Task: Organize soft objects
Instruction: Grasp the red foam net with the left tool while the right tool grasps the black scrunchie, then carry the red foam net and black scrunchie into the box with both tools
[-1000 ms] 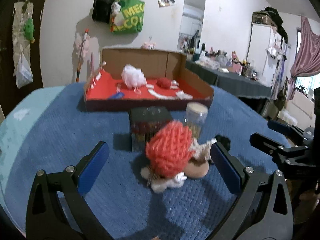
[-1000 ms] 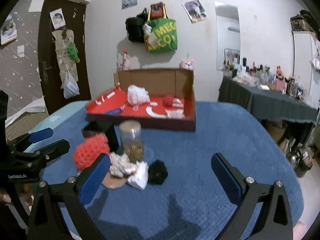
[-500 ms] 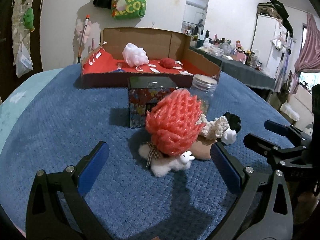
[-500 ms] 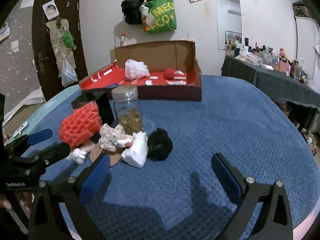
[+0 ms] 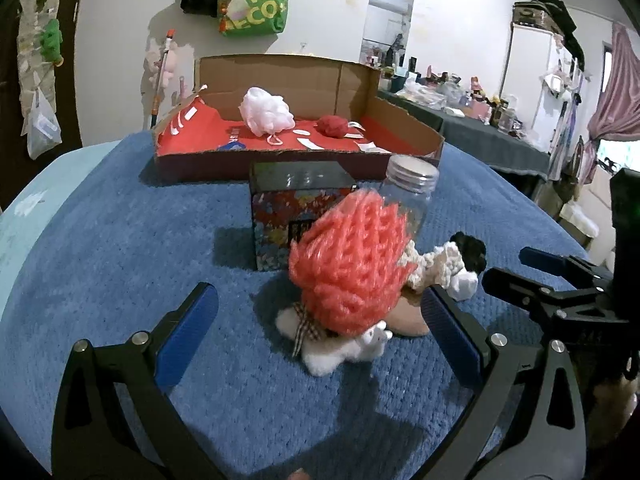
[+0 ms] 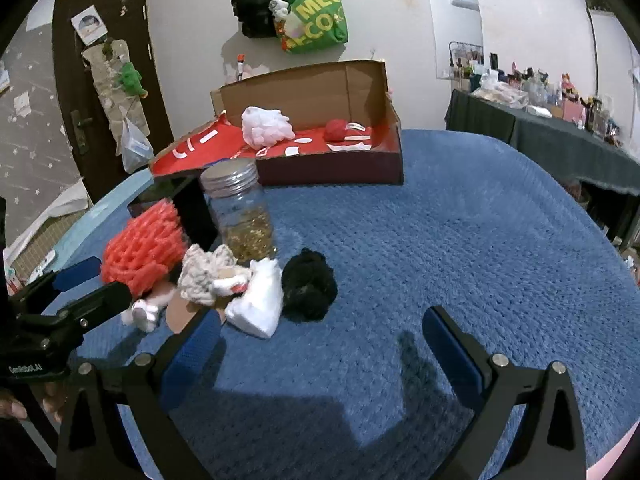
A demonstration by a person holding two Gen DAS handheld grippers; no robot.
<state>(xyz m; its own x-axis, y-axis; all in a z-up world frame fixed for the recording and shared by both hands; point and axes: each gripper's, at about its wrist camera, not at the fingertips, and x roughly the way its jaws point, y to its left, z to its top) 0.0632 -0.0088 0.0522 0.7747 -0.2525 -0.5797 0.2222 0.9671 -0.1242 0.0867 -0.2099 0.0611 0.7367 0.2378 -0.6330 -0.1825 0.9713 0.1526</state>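
Observation:
A coral foam net ball [image 5: 352, 264] sits on a small white plush bunny [image 5: 340, 344] on the blue cloth. Beside it lie a cream knitted piece [image 6: 204, 274], a white soft lump [image 6: 260, 300] and a black fuzzy ball [image 6: 308, 288]. My left gripper [image 5: 320, 332] is open, its fingers on either side of the coral ball and bunny. My right gripper [image 6: 320, 344] is open and empty, just short of the white lump and black ball. A cardboard box with a red floor [image 5: 404, 120] at the back holds a white mesh puff [image 5: 266, 112] and a red yarn ball [image 5: 336, 126].
A glass jar with a metal lid [image 6: 240, 216] and a dark patterned box [image 5: 288, 208] stand right behind the soft pile. The blue cloth [image 6: 460, 240] covers the table. A dark side table with clutter [image 6: 560, 128] stands to the right.
Both grippers have moved forward and lower toward the soft pile. The left fingers now flank the coral ball. Nothing has been picked up.

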